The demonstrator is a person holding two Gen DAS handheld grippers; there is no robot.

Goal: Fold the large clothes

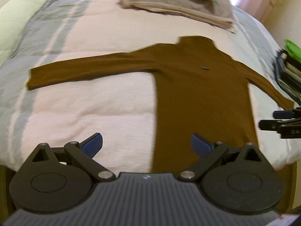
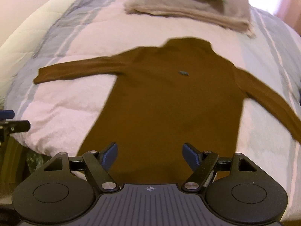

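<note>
Brown long-sleeve top (image 2: 163, 101) lies flat on the bed (image 2: 62, 113), collar toward the far edge, both sleeves spread out, hem hanging over the near edge. Left gripper (image 1: 146, 144) and right gripper (image 2: 149, 155) both hover over the hem end — fingers apart, nothing held. Risks, as I judge them: thin fabric may bunch, or a pinch catches the quilt underneath too. Hem could slip off the near edge. Folded pile (image 2: 188, 9) near the far edge — well apart.

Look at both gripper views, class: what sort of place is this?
Most likely a bedroom. A brown long-sleeved top lies spread on a bed's pink and grey quilt, and folded beige laundry is stacked at the far end.
</note>
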